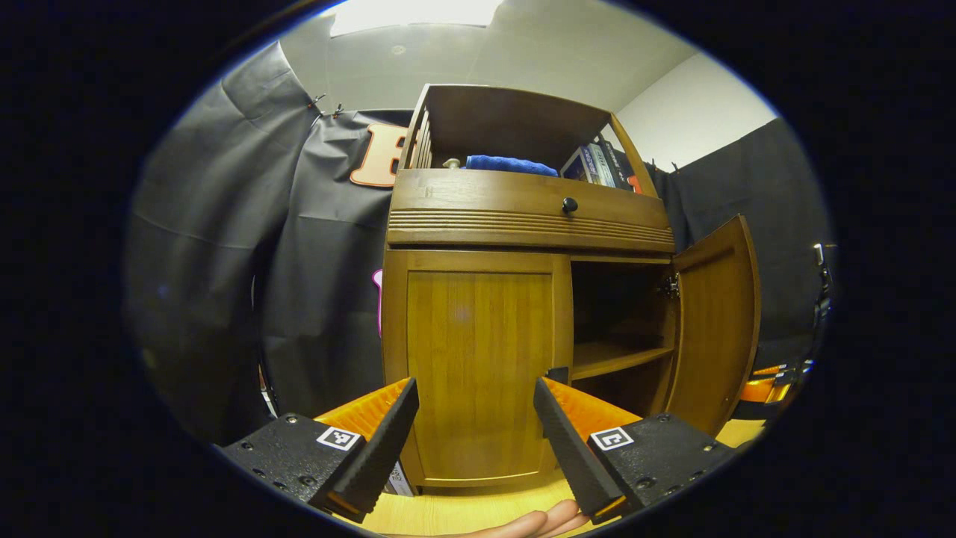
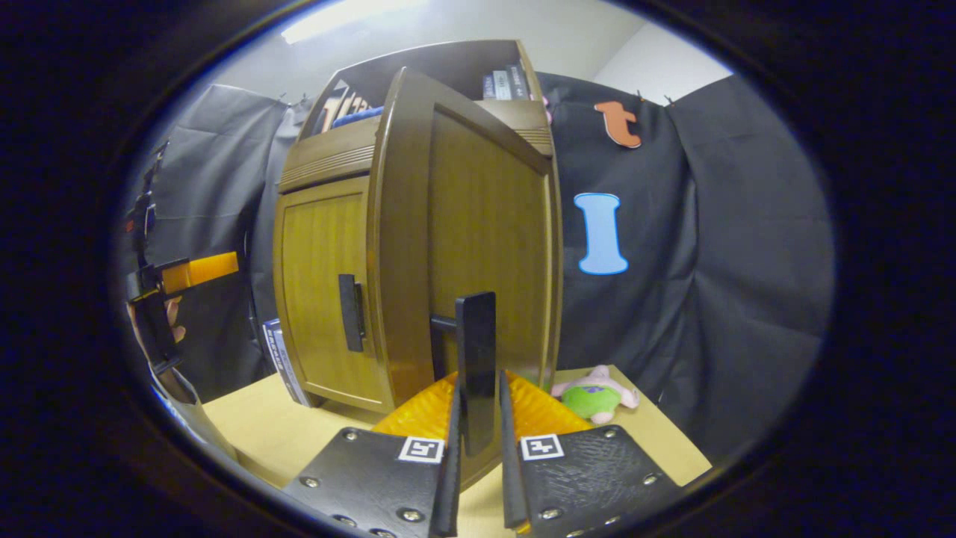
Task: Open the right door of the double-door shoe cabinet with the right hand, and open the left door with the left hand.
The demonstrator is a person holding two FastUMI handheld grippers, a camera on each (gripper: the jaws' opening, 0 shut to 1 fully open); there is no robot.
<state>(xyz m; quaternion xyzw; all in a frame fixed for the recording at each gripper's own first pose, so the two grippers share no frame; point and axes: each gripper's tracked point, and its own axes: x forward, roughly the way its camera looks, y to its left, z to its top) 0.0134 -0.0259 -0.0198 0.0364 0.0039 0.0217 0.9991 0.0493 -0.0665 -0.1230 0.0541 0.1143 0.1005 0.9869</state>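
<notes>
The wooden shoe cabinet [image 1: 523,217] stands on the table. Its left door [image 1: 478,366] is closed, and my left gripper [image 1: 474,388] hangs open just in front of it, touching nothing. The dark left handle [image 1: 557,373] peeks out beside my right finger. The right door [image 1: 717,321] is swung open. In the right gripper view, my right gripper [image 2: 478,382] is shut on that door's black bar handle [image 2: 476,336], with the right door [image 2: 485,224] edge-on before me. The left door [image 2: 317,291], its handle [image 2: 349,312] and the left gripper [image 2: 190,273] show farther left.
Inside the open half, a shelf [image 1: 620,357] shows. Above are a drawer with a black knob [image 1: 570,204], a blue cloth [image 1: 511,164] and books [image 1: 597,164]. A plush toy [image 2: 595,396] lies on the table [image 2: 254,426] right of the cabinet; books [image 2: 278,359] lean at its left.
</notes>
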